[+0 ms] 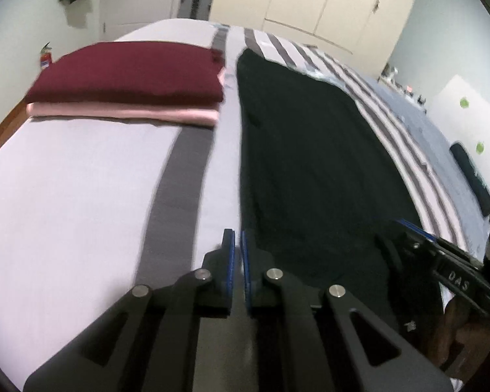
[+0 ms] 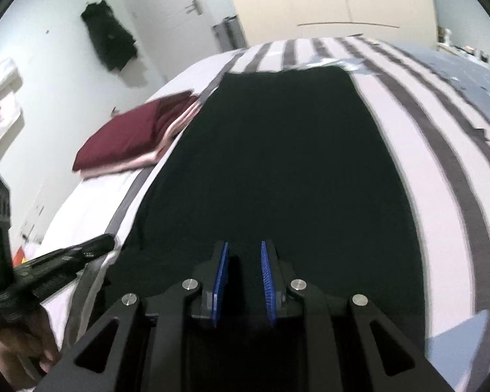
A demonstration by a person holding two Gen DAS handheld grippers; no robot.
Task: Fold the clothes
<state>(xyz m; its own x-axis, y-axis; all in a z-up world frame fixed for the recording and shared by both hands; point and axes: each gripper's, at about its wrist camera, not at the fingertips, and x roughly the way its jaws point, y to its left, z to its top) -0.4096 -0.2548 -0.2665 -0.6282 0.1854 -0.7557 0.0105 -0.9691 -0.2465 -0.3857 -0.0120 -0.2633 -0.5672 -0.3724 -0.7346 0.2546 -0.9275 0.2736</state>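
Observation:
A black garment point(image 1: 310, 163) lies flat in a long strip on the striped bed point(image 1: 81, 196); it fills the middle of the right wrist view point(image 2: 277, 170). My left gripper point(image 1: 237, 238) is nearly shut, its blue pads a narrow slit apart at the garment's near left edge; I cannot tell if cloth is between them. My right gripper point(image 2: 244, 251) is open over the garment's near end, black cloth showing between its fingers. It also shows at the right of the left wrist view point(image 1: 408, 248).
A folded maroon garment point(image 1: 127, 72) lies on a folded pink one point(image 1: 124, 112) at the bed's far left. White wardrobes point(image 1: 310, 3) and a door point(image 2: 166, 16) stand behind. Dark clothes point(image 2: 109, 39) hang on the wall.

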